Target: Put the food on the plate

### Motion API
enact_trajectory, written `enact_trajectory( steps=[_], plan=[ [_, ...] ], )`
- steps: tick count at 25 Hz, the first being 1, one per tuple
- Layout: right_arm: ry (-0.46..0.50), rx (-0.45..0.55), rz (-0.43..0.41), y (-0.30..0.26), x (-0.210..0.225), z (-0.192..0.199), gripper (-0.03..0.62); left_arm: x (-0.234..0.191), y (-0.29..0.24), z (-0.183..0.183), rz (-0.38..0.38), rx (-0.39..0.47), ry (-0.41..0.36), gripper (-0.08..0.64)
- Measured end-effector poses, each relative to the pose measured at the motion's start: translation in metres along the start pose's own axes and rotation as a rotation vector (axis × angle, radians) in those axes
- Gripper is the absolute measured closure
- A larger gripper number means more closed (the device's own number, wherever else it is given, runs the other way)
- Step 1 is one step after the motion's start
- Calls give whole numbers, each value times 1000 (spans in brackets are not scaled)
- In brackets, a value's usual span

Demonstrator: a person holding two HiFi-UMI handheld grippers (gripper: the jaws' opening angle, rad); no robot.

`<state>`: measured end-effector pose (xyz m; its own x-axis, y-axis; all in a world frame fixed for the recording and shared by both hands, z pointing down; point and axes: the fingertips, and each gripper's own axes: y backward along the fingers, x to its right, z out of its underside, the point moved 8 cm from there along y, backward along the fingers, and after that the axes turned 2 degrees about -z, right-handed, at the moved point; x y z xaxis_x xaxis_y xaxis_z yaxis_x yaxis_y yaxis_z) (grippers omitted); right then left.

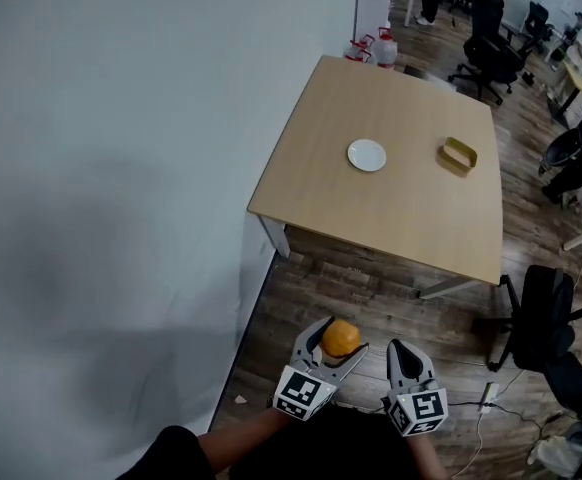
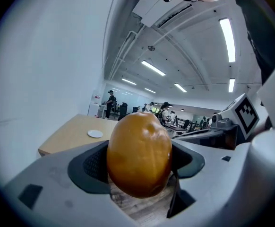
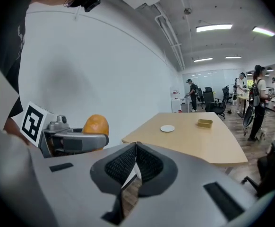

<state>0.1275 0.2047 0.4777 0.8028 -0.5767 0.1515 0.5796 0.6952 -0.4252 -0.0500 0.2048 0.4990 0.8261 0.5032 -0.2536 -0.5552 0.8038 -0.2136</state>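
Observation:
My left gripper (image 1: 339, 343) (image 2: 138, 162) is shut on a round orange bun (image 1: 341, 337) (image 2: 139, 154), held low over the floor, well short of the table. The bun also shows in the right gripper view (image 3: 95, 125), left of my right gripper (image 3: 135, 165). My right gripper (image 1: 403, 353) is shut with nothing between its pads, just right of the left one. A small white plate (image 1: 367, 155) (image 2: 95, 134) (image 3: 167, 128) lies near the middle of the wooden table (image 1: 411, 218) (image 3: 208, 145), far ahead of both grippers.
A yellow rectangular container (image 1: 458, 155) (image 3: 204, 123) sits on the table right of the plate. A white wall (image 1: 121, 168) runs along the left. Black office chairs (image 1: 541, 318) stand right of the table, and cables lie on the wood floor (image 1: 371, 288). People stand at the far desks.

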Motion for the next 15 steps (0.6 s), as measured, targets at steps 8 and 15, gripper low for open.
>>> enact_trajectory(
  steps=[8, 15],
  plan=[
    [-22, 10, 79, -29, -6, -24, 532, -51, -7, -7, 46, -28, -6, 232],
    [-9, -10, 73, -62, -10, -18, 532, -76, 3, 0, 2, -8, 18, 232]
  ],
)
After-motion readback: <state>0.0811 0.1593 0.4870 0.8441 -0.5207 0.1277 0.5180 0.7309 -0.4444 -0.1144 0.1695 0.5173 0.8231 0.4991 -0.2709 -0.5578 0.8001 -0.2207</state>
